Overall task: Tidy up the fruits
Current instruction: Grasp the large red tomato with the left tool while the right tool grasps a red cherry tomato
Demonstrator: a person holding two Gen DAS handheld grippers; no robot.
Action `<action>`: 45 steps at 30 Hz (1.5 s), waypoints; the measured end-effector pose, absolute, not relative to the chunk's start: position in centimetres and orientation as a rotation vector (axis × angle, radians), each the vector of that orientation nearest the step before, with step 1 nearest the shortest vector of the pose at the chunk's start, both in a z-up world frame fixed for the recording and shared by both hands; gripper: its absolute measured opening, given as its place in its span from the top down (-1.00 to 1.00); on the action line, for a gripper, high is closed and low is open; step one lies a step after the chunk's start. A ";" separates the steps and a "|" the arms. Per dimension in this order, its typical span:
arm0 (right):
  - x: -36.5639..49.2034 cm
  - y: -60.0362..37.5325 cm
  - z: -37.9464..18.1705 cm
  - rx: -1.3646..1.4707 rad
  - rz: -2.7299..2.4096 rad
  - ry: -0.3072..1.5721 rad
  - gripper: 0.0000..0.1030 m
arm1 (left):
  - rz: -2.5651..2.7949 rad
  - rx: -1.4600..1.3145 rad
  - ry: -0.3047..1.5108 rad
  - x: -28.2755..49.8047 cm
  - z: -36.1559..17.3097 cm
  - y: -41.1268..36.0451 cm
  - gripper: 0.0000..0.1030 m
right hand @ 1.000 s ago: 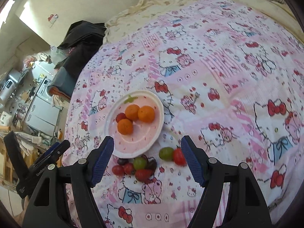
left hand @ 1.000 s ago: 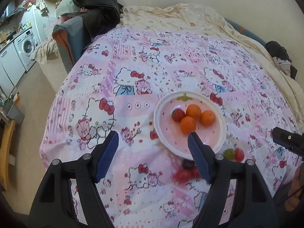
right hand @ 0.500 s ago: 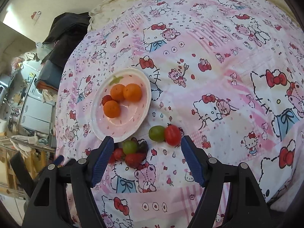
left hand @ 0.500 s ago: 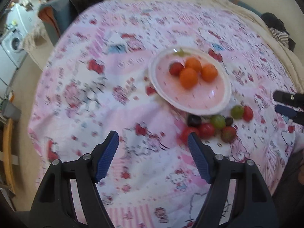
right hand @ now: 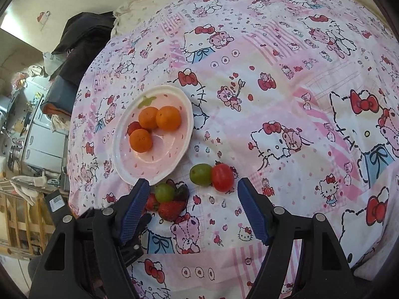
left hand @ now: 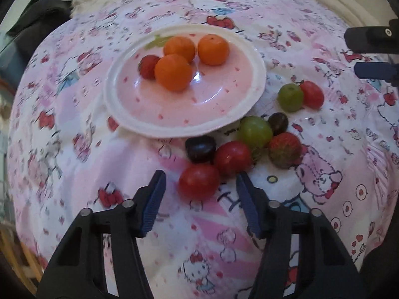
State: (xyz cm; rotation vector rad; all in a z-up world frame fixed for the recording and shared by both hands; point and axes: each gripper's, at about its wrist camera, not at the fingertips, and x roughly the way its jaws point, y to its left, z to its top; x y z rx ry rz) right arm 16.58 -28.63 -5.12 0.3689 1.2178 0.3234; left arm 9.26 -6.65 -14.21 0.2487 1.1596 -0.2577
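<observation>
Left gripper: fingers closing, pointed steeply down at the bed, with a red cherry tomato in the gap between the blue pads; pads not touching it. Nothing gripped.

Right gripper: fingers wide apart, empty, hovering over the loose fruit on the pink cartoon-cat bedsheet.

Plate, pink with white rim, lies on the sheet on the far side of the loose fruit. On it: three oranges touching one another and a strawberry against their left side.

Loose fruit, on the sheet just near of the plate rim: a cluster of two red tomatoes, a dark grape, a green grape, a second dark grape and a strawberry, all close or touching. To the right, apart from the cluster, a green grape touches a red tomato
</observation>
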 end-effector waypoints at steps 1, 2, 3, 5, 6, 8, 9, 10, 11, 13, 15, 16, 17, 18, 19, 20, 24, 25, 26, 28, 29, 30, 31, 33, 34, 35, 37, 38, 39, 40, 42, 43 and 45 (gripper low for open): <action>16.6 -28.6 -5.1 0.362 0.324 1.218 -0.47 | -0.285 0.234 1.162 9.4 -14.2 -6.6 0.19; 16.6 -28.6 -5.1 0.357 0.323 1.218 -0.47 | -0.298 0.225 1.168 9.5 -14.1 -6.6 0.27; 16.6 -28.6 -5.2 0.353 0.320 1.217 -0.47 | -0.299 0.227 1.165 9.5 -14.0 -6.6 0.35; 16.8 -28.8 -5.3 0.354 0.317 1.220 -0.47 | -0.305 0.232 1.166 9.3 -13.7 -6.5 0.46; 16.9 -28.9 -5.4 0.355 0.313 1.224 -0.47 | -0.308 0.225 1.170 9.2 -13.6 -6.4 0.46; 17.0 -29.1 -5.5 0.362 0.304 1.229 -0.47 | -0.303 0.198 1.181 9.1 -13.3 -5.9 0.47; 17.1 -29.2 -5.7 0.372 0.302 1.234 -0.47 | -0.296 0.180 1.188 9.1 -13.1 -5.7 0.47; 17.1 -29.3 -5.7 0.378 0.301 1.236 -0.47 | -0.288 0.148 1.189 8.9 -12.6 -5.3 0.47; 17.1 -29.4 -5.8 0.385 0.299 1.238 -0.47 | -0.278 0.126 1.186 8.7 -12.1 -5.0 0.47; 17.1 -29.8 -5.9 0.399 0.291 1.241 -0.47 | -0.245 0.059 1.181 8.1 -10.7 -4.0 0.47; 17.2 -30.1 -6.0 0.425 0.286 1.247 -0.47 | -0.214 -0.010 1.174 7.6 -9.2 -2.8 0.47; 17.3 -30.3 -6.2 0.457 0.293 1.257 -0.47 | -0.200 -0.032 1.170 7.5 -8.7 -2.3 0.47; 17.3 -30.4 -6.4 0.477 0.297 1.266 -0.47 | -0.180 -0.063 1.161 7.2 -8.0 -1.7 0.47; 17.4 -30.5 -6.7 0.502 0.303 1.278 -0.47 | -0.160 -0.098 1.146 7.0 -7.2 -0.9 0.47; 17.5 -30.5 -7.0 0.515 0.304 1.292 -0.47 | -0.144 -0.113 1.135 6.8 -6.7 -0.5 0.47; 17.7 -30.4 -7.3 0.517 0.302 1.304 -0.47 | -0.120 -0.124 1.120 6.6 -6.2 0.0 0.47; 18.7 -29.2 -8.2 0.414 0.262 1.336 -0.11 | -0.069 -0.138 1.082 6.2 -5.3 0.9 0.47; 18.9 -29.0 -8.3 0.369 0.238 1.336 0.14 | -0.064 -0.136 1.079 6.3 -5.2 0.9 0.47; 19.0 -28.9 -8.5 0.338 0.220 1.336 0.19 | -0.063 -0.135 1.077 6.4 -5.2 1.0 0.47; 19.3 -29.0 -9.3 0.356 0.229 1.361 0.19 | -0.061 -0.140 1.077 6.5 -5.3 1.0 0.47; 19.4 -28.9 -9.6 0.355 0.229 1.369 0.19 | -0.062 -0.143 1.082 6.6 -5.4 1.0 0.47; 19.3 -28.8 -9.8 0.342 0.221 1.374 0.19 | -0.062 -0.147 1.086 6.7 -5.5 0.9 0.47; 19.4 -28.6 -10.1 0.339 0.220 1.385 0.19 | -0.064 -0.153 1.091 6.8 -5.6 0.9 0.47; 19.5 -28.6 -10.5 0.363 0.229 1.400 0.19 | -0.070 -0.157 1.097 6.9 -5.8 0.6 0.47; 19.6 -28.6 -10.7 0.362 0.225 1.403 0.19 | -0.072 -0.159 1.097 7.0 -5.8 0.5 0.47; 19.7 -28.7 -11.1 0.367 0.222 1.408 0.23 | -0.073 -0.160 1.096 7.0 -5.8 0.5 0.47; 19.8 -28.9 -11.6 0.395 0.235 1.418 0.38 | -0.074 -0.161 1.092 7.0 -5.7 0.4 0.47; 19.9 -29.1 -11.8 0.407 0.234 1.419 0.45 | -0.071 -0.161 1.089 7.0 -5.7 0.5 0.47; 19.9 -29.7 -12.1 0.451 0.243 1.427 0.45 | -0.068 -0.163 1.088 7.0 -5.7 0.5 0.47; 19.9 -30.0 -12.0 0.472 0.249 1.424 0.47 | -0.064 -0.166 1.088 7.1 -5.7 0.7 0.47; 19.7 -30.2 -11.4 0.464 0.255 1.399 0.48 | -0.055 -0.173 1.085 7.2 -5.7 0.9 0.47; 19.5 -30.4 -11.0 0.460 0.255 1.385 0.49 | -0.050 -0.176 1.082 7.3 -5.7 1.0 0.47; 19.1 -30.8 -10.5 0.485 0.255 1.369 0.49 | -0.041 -0.173 1.075 7.4 -5.8 1.1 0.47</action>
